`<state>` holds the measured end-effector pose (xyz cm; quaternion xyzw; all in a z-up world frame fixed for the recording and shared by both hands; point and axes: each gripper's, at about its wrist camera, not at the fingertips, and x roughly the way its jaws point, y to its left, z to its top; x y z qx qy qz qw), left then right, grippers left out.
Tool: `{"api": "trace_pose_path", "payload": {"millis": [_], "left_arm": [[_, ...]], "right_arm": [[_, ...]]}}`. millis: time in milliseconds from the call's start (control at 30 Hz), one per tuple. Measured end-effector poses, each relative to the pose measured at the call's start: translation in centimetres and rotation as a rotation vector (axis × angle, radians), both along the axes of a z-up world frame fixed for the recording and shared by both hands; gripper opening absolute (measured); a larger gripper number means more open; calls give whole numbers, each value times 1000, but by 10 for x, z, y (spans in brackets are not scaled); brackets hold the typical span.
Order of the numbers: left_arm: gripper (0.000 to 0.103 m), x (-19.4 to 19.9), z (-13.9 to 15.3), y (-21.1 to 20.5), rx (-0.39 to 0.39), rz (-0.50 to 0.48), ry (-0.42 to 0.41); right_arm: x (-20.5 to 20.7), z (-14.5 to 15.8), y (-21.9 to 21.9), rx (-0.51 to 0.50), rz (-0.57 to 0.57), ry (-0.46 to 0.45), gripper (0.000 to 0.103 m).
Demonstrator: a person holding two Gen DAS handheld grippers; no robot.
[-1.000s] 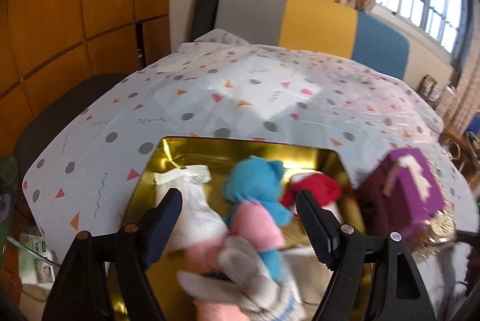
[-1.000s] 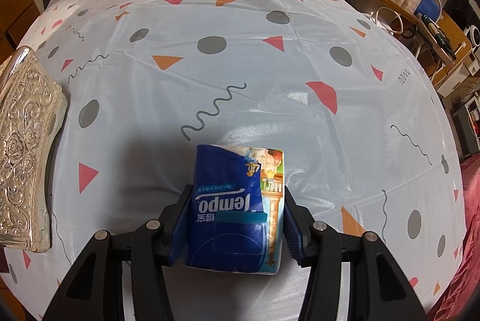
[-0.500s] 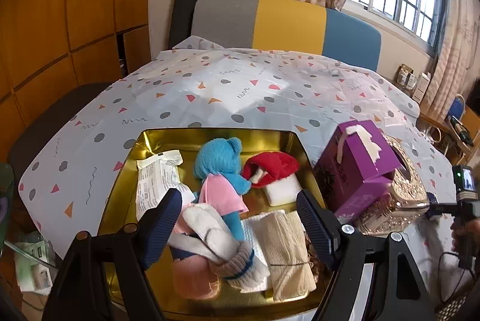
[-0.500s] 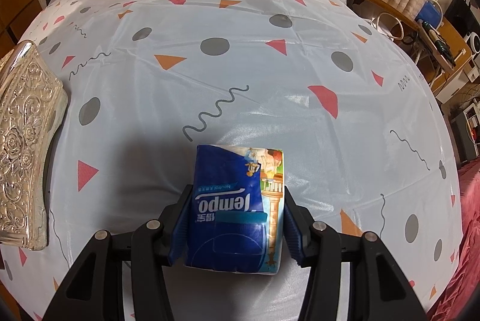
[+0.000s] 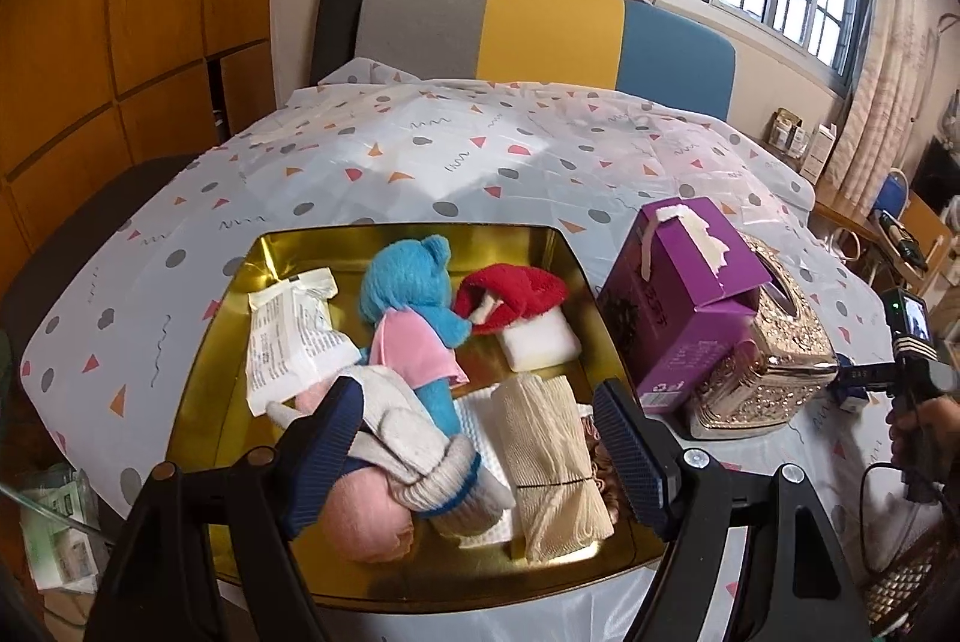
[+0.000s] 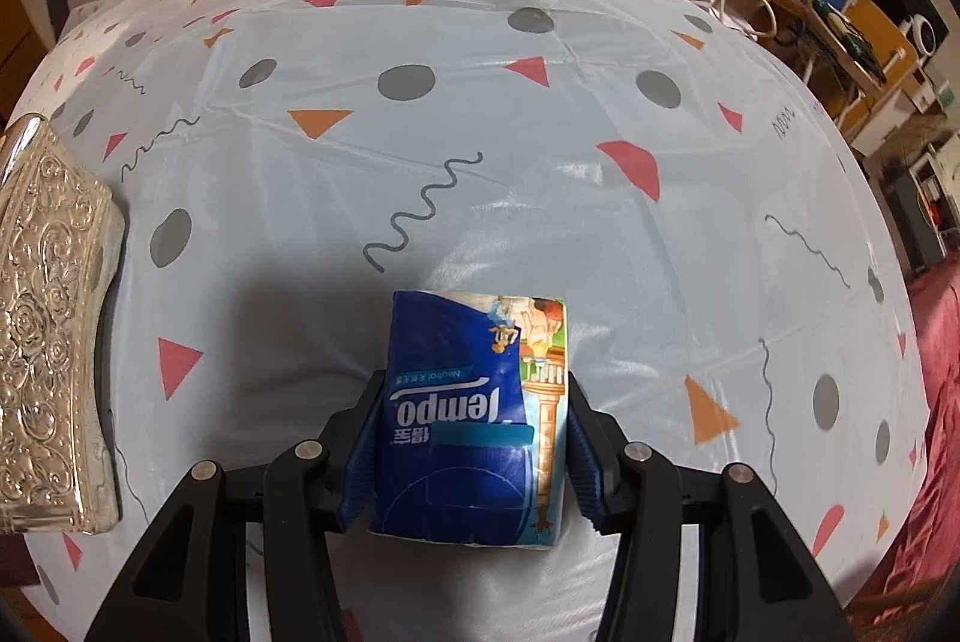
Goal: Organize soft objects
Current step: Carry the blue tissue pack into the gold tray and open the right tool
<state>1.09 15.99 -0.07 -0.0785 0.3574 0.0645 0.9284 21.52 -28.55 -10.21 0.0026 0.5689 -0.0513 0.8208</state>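
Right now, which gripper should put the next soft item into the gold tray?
Right gripper: it is shut on the Tempo tissue pack. The left gripper is open and empty above the gold tray.

**Two wrist views, one shared box**

The left wrist view looks from above the near table (image 5: pixel 420 162) edge across the gold tray (image 5: pixel 240 282). The right wrist view looks down, close. Both show the ornate metal box (image 5: pixel 774 360) (image 6: pixel 42 342).

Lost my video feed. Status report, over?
Left claw open above gold tray. Right claw shut on tissue pack. Nothing blocking.
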Motion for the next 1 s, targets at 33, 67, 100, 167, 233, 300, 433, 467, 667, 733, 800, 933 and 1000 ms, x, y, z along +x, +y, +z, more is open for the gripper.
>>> {"api": "trace_pose_path", "payload": {"millis": [33, 67, 100, 167, 233, 300, 433, 467, 667, 733, 800, 933, 1000], "left_arm": [[80, -1, 0, 0, -1, -1, -2], [80, -1, -1, 0, -2, -3, -2], [80, -1, -1, 0, -5, -4, -2], [80, -3, -1, 1, -9, -3, -4], [80, -3, -2, 2, -10, -3, -3], [80, -4, -4, 3, -15, -1, 0], [80, -5, -7, 4, -21, -2, 6], [80, -5, -8, 4, -20, -2, 8], [80, -5, -10, 5, -18, 1, 12], [80, -5, -10, 6, -19, 7, 12], [80, -5, -11, 7, -20, 11, 15], [80, -4, -16, 8, -25, 14, 31], [80, -4, -18, 9, -26, 16, 37]], "right_arm": [[-1, 0, 1, -3, -2, -1, 53], [-2, 1, 3, -3, -2, 0, 53], [-3, 1, 5, 0, 6, 2, 53], [-4, 2, 8, -5, 29, 11, 53], [-5, 2, 10, 2, 22, 13, 53], [-8, 3, 13, 35, 23, 10, 53], [-14, 3, 25, 49, 38, 6, 53], [-15, 4, 27, 61, 39, 4, 53], [-24, 25, 34, 128, 29, -87, 53], [-27, 35, 39, 140, 40, -120, 53], [-29, 49, 42, 149, 52, -161, 53], [-29, 79, 52, 189, 84, -242, 53], [-31, 92, 62, 200, 117, -272, 53]]}}
